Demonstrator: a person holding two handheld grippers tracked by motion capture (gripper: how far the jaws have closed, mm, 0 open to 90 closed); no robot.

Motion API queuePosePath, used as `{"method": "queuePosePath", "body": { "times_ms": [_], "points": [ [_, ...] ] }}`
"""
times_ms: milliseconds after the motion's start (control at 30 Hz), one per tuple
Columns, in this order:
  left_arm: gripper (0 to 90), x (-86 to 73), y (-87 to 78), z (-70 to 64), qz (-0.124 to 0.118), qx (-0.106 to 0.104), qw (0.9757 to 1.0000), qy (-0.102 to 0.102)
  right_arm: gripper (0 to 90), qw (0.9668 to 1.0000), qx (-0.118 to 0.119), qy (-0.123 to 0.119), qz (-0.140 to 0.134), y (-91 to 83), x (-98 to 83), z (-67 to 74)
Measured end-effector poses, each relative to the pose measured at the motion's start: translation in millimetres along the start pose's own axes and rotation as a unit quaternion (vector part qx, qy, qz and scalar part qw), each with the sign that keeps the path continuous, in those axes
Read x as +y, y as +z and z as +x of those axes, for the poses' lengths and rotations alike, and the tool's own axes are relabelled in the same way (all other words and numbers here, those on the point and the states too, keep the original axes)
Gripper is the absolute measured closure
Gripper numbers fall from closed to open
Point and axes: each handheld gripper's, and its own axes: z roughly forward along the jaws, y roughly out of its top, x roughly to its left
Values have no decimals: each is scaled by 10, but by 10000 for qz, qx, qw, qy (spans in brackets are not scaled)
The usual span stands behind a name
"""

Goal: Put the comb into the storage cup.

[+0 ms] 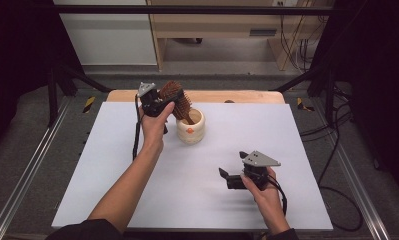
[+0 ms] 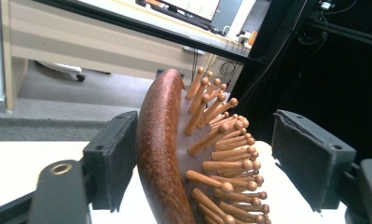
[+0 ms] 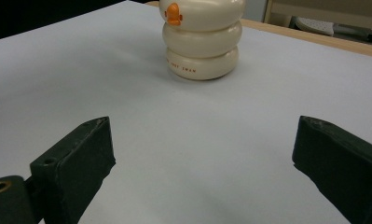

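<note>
Behind the cream holder [image 1: 190,127] my white table [image 1: 137,165] ends at a wooden edge, then grey floor and pale cabinets. The wooden hairbrush [image 1: 177,101] stands in that holder, its handle end hidden inside. My left gripper [image 1: 159,102] is spread around the brush head, one pad touching its back, the other clear of the bristles. My right gripper [image 1: 232,175], nearer me than the holder, is spread with bare table between its pads.

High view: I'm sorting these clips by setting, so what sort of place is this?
Probably a lab recording station, not a home: a white table sits inside a dark metal frame, loose cables trail over the grey floor, and plain wooden office furniture stands behind.
</note>
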Motion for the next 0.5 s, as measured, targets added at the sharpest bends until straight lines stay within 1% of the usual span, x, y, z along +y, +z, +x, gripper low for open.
{"method": "queuePosePath", "body": {
  "times_ms": [33,67,100,200,267,500],
  "points": [
    [215,-1,-2,-2,-27,6,10000,7,57,10000,0,1,1,0,0,0],
    [202,0,-7,-6,-73,25,9999,93,57,10000,1,-1,1,0,0,1],
    [195,0,-7,-6,-73,25,9999,93,57,10000,1,-1,1,0,0,1],
    [176,8,-19,-21,-67,128,9993,336,58,10000,3,-7,2,3,-1,1],
    [169,10,-22,-22,-56,152,9992,354,57,10000,1,-6,2,3,-1,0],
    [99,36,-43,-3,-14,243,9993,294,57,10000,14,3,8,-1,0,-4]
  ]
}}
